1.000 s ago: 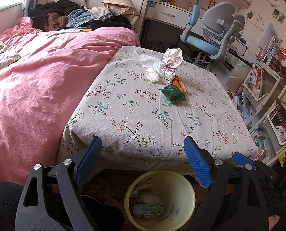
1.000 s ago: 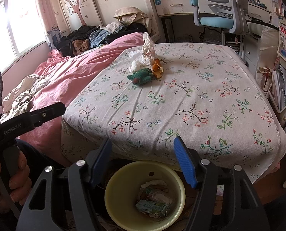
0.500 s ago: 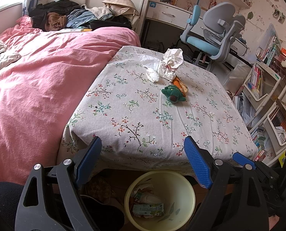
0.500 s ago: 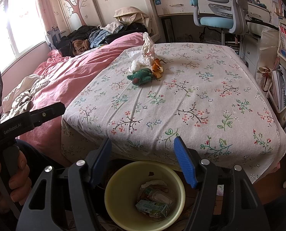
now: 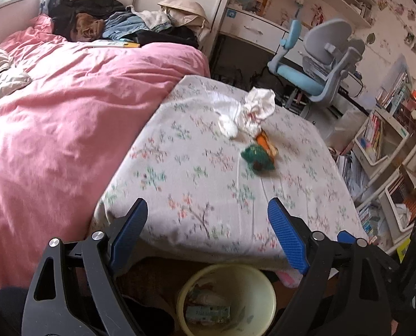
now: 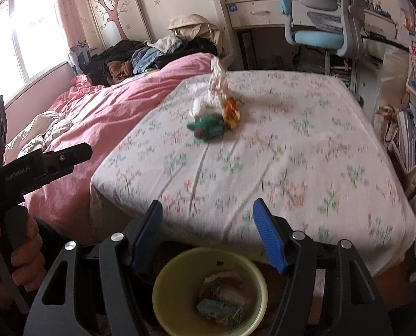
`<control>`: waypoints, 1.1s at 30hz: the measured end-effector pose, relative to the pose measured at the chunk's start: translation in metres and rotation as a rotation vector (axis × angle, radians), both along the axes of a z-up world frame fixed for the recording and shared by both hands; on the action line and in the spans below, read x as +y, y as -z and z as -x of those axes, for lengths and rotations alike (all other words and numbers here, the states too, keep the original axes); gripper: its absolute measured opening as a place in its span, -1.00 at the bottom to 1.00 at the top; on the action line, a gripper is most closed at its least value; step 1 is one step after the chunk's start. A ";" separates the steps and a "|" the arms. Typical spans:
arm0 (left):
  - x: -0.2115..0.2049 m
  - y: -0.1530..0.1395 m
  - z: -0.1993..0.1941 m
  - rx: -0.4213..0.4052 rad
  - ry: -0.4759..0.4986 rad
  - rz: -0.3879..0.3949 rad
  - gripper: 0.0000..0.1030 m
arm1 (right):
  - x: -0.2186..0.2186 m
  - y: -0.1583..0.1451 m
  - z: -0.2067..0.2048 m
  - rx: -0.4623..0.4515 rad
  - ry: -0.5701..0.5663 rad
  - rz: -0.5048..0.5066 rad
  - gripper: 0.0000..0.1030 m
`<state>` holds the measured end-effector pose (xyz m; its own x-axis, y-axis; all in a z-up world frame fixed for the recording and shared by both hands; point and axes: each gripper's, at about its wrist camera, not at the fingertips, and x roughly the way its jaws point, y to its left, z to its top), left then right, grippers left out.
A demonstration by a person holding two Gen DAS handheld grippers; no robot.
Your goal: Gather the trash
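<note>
your left gripper (image 5: 205, 232) and right gripper (image 6: 208, 232) both gape wide, holding nothing, above the yellow bin (image 6: 163, 288). on the flowered table (image 6: 305, 154), crumpled white paper (image 5: 256, 109) stands upright; the green wrapper (image 5: 256, 158) lies beside it, its long axis unclear.

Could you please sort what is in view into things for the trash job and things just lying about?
For the job: white wad, orange wrapper, green wrapper, yellow bin, which already holds trash.

Lying about: pink duvet, clothes pile, chair, books.
</note>
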<state>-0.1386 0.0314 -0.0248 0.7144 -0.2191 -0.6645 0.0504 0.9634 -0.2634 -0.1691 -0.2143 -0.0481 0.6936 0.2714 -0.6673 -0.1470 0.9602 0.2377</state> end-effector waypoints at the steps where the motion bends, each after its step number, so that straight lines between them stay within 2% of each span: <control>1: 0.001 -0.001 -0.004 -0.001 -0.002 -0.002 0.64 | 0.000 -0.002 -0.006 -0.001 -0.001 0.008 0.26; 11: -0.008 -0.001 -0.069 0.025 -0.008 -0.008 0.64 | -0.008 0.002 -0.059 0.033 -0.019 -0.017 0.26; 17: -0.027 0.001 -0.118 0.043 0.026 -0.033 0.64 | 0.012 0.011 -0.100 0.053 -0.073 -0.039 0.26; 25: -0.045 0.023 -0.192 0.109 0.068 -0.065 0.63 | 0.023 0.033 -0.163 0.122 -0.040 -0.029 0.25; 27: -0.053 0.029 -0.204 0.117 0.089 -0.091 0.63 | 0.022 0.037 -0.172 0.139 -0.040 -0.021 0.17; 33: -0.082 0.050 -0.239 0.142 0.155 -0.173 0.63 | 0.022 0.036 -0.174 0.175 -0.123 0.021 -0.34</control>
<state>0.1007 -0.0501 -0.0747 0.5781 -0.1927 -0.7929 0.1748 0.9784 -0.1104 0.0053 -0.1920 -0.0839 0.5288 0.3318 -0.7812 -0.2217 0.9425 0.2502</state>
